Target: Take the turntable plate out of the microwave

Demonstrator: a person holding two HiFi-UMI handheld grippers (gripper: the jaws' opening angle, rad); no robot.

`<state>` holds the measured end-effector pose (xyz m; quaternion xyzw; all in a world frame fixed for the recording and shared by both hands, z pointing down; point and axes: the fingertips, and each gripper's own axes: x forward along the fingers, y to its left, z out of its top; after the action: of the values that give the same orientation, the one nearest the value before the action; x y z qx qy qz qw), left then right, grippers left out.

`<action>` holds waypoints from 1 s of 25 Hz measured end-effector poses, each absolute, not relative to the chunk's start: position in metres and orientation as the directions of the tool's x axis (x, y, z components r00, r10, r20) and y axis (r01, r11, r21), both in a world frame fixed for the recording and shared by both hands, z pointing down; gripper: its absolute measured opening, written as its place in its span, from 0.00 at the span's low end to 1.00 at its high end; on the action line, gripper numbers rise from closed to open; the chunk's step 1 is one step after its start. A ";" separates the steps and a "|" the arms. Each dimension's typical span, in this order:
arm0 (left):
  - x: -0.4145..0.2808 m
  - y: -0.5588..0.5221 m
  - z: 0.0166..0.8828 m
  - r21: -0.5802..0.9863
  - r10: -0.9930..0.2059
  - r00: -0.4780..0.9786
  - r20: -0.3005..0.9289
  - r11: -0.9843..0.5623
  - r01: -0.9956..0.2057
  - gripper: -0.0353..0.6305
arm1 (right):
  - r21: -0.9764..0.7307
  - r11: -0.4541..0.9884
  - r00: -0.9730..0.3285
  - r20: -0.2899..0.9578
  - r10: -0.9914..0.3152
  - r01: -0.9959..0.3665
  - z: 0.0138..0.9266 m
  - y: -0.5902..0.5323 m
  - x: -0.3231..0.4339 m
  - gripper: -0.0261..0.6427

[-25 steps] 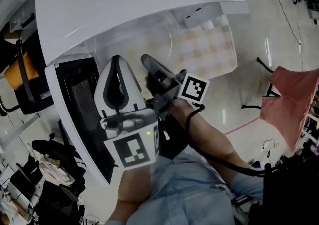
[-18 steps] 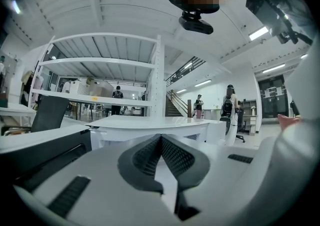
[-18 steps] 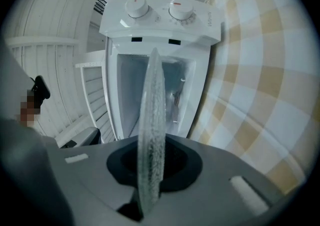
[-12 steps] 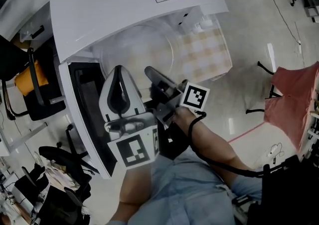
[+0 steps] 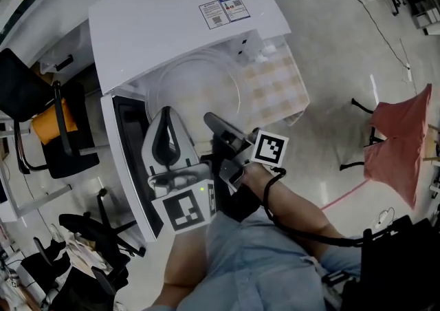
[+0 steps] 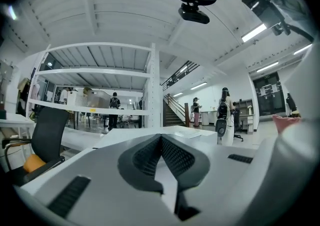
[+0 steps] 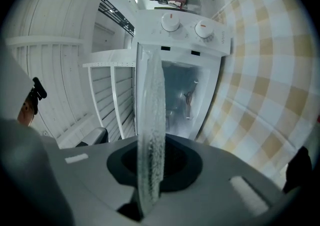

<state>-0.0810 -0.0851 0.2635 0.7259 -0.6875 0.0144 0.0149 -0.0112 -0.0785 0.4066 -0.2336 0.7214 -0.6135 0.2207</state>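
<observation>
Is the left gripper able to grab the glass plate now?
Probably not yet: the left gripper sits beside the glass plate, nothing between, but its jaws are shut and seem to aim past it. The right gripper holds it.

The left gripper (image 5: 163,115) has a white moulded shell with a teardrop-shaped black recess. Its pads (image 6: 177,157) are dark grey and grid-textured. Behind it sit the left marker cube (image 5: 184,208), patterned in black and white squares, and a green indicator light (image 5: 201,190). To its right is the dark grey right gripper (image 5: 210,121) with the right marker cube (image 5: 269,148) and a black cable (image 5: 330,237). Below it is light blue denim clothing (image 5: 254,261).
</observation>
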 end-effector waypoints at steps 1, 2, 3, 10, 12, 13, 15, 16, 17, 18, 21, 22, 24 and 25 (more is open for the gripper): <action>-0.080 -0.084 0.259 0.000 -0.998 0.057 0.034 -0.057 -0.998 0.06 | -0.988 0.141 -0.795 -0.033 -0.606 -0.066 0.403 -0.077 -0.011 0.08; -0.080 -0.083 0.255 -0.002 -0.998 0.059 0.027 -0.059 -0.998 0.06 | -0.987 0.144 -0.796 -0.036 -0.605 -0.066 0.399 -0.075 -0.010 0.08; -0.079 -0.082 0.250 -0.002 -0.998 0.060 0.021 -0.061 -0.998 0.06 | -0.987 0.149 -0.796 -0.039 -0.604 -0.064 0.396 -0.072 -0.009 0.08; -0.072 -0.072 0.226 -0.005 -0.997 0.077 -0.020 -0.077 -0.997 0.06 | -0.988 0.149 -0.798 -0.050 -0.601 -0.050 0.380 -0.059 -0.008 0.08; -0.069 -0.069 0.221 -0.007 -0.996 0.083 -0.025 -0.082 -0.997 0.06 | -0.988 0.140 -0.798 -0.040 -0.601 -0.057 0.379 -0.054 -0.005 0.08; -0.068 -0.068 0.219 -0.008 -0.996 0.085 -0.029 -0.084 -0.996 0.06 | -0.988 0.139 -0.798 -0.036 -0.602 -0.060 0.378 -0.052 -0.004 0.08; -0.065 -0.066 0.214 -0.010 -0.995 0.089 -0.039 -0.089 -0.996 0.06 | -0.987 0.145 -0.798 -0.035 -0.602 -0.066 0.376 -0.046 -0.001 0.08; -0.063 -0.064 0.213 -0.011 -0.995 0.093 -0.044 -0.092 -0.996 0.06 | -0.986 0.152 -0.798 -0.039 -0.601 -0.067 0.375 -0.044 0.000 0.08; -0.061 -0.062 0.211 -0.013 -0.994 0.096 -0.048 -0.096 -0.995 0.06 | -0.985 0.160 -0.798 -0.044 -0.601 -0.067 0.373 -0.043 0.001 0.08; -0.059 -0.061 0.210 -0.015 -0.994 0.100 -0.052 -0.099 -0.995 0.06 | -0.984 0.167 -0.798 -0.049 -0.601 -0.065 0.370 -0.041 0.002 0.08; -0.052 -0.054 0.205 -0.020 -0.992 0.111 -0.061 -0.110 -0.994 0.06 | -0.982 0.182 -0.796 -0.064 -0.601 -0.059 0.363 -0.035 0.006 0.08; -0.050 -0.052 0.202 -0.021 -0.992 0.113 -0.064 -0.112 -0.993 0.06 | -0.981 0.188 -0.796 -0.070 -0.602 -0.056 0.359 -0.034 0.007 0.08; -0.047 -0.048 0.197 -0.025 -0.990 0.117 -0.073 -0.116 -0.993 0.06 | -0.979 0.196 -0.794 -0.079 -0.602 -0.052 0.353 -0.032 0.010 0.08; -0.046 -0.047 0.194 -0.026 -0.990 0.118 -0.079 -0.116 -0.993 0.06 | -0.979 0.199 -0.794 -0.083 -0.602 -0.049 0.350 -0.031 0.011 0.08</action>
<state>-0.0463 -0.0467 0.1942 0.7469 -0.6637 -0.0208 -0.0358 0.0105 -0.0306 0.3499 -0.2205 0.7383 -0.5932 0.2332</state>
